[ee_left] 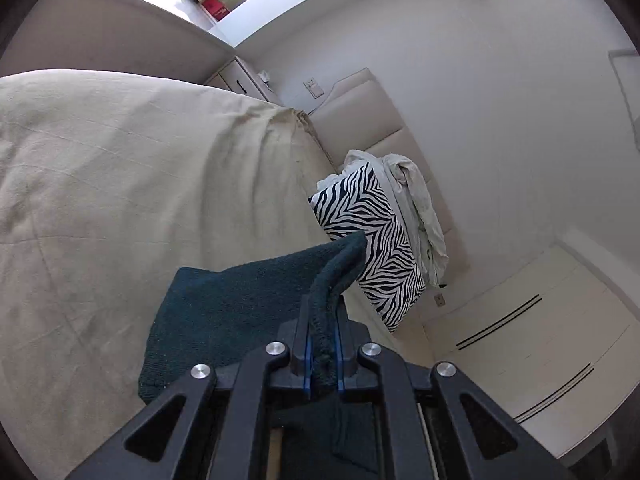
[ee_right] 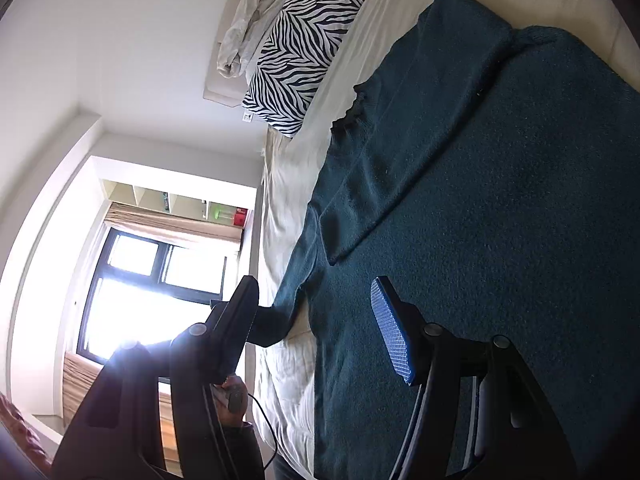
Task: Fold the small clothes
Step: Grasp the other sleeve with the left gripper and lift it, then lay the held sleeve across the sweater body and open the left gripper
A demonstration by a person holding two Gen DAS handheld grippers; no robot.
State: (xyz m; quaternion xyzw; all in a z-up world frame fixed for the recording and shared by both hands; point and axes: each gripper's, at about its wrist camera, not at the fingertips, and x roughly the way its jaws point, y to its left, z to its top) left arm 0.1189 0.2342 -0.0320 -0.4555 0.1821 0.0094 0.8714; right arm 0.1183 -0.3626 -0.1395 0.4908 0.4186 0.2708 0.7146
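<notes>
The sweater [ee_right: 500, 208] lies spread on the bed [ee_right: 288, 184]. A pillow [ee_right: 304, 48] leans at the head of the bed, with a crumpled sheet [ee_right: 252, 28] behind it.

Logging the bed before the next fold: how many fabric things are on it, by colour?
Dark teal: 1, sweater
Zebra print: 1, pillow
Off-white: 1, crumpled cloth
Total: 3
</notes>
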